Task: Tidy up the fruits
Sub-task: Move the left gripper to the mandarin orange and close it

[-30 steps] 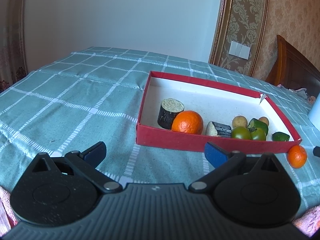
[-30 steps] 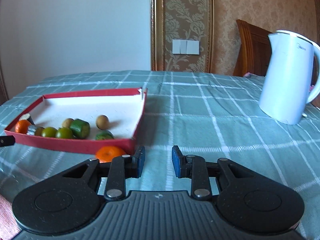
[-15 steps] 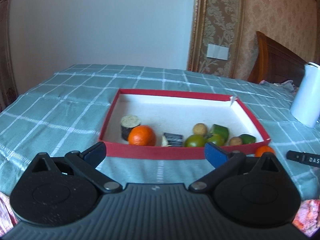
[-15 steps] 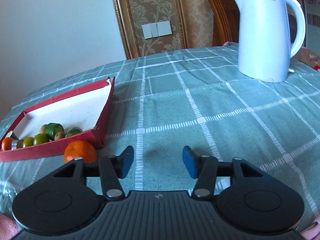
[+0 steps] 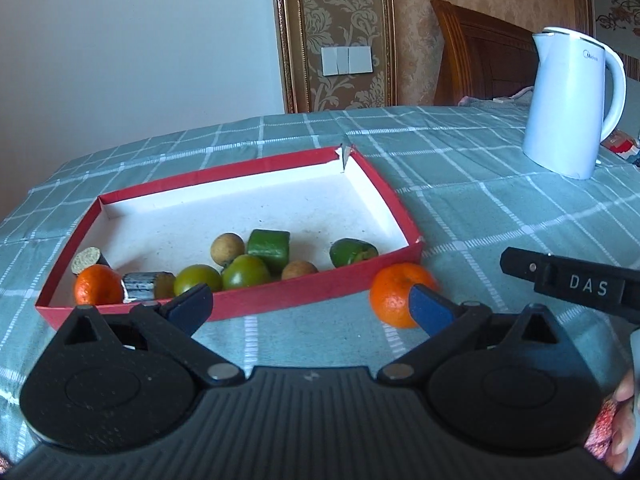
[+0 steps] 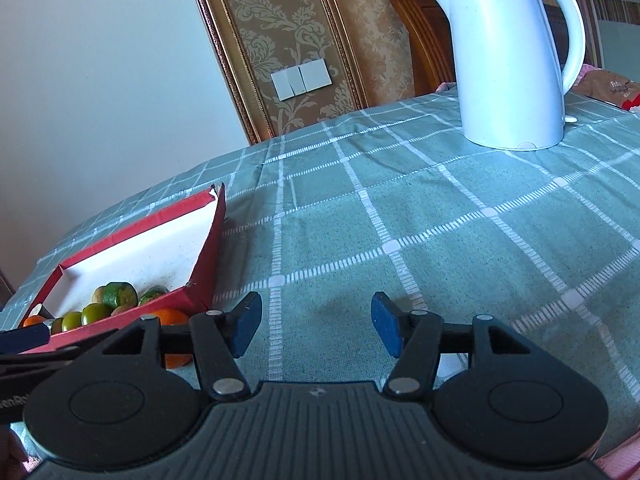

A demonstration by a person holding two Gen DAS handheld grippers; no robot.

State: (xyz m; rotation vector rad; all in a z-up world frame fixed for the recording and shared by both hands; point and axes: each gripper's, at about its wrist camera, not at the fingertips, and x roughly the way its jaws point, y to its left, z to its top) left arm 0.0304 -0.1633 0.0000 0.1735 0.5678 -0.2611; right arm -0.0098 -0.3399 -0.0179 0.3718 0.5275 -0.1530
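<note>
the left gripper [image 5: 308, 304] hangs low over the checked tablecloth [image 5: 460, 208] just in front of the red tray [image 5: 280, 300], its blue pads [image 5: 192, 306] spread wide with nothing between them. the right gripper [image 6: 314, 322], off to the tray's right, has its jaws parted over bare cloth, having just been opening, and grips nothing. a loose orange [image 5: 394, 294] sits on the cloth touching or just outside the tray's near right corner, partly behind the left gripper's right pad. inside the tray, along its near wall, lie another orange [image 5: 98, 285], two dark cut pieces, two green tomatoes [image 5: 218, 278], two small brown fruits and two green chunks. well beyond the tray to its right stands a white kettle [image 6: 508, 60].
</note>
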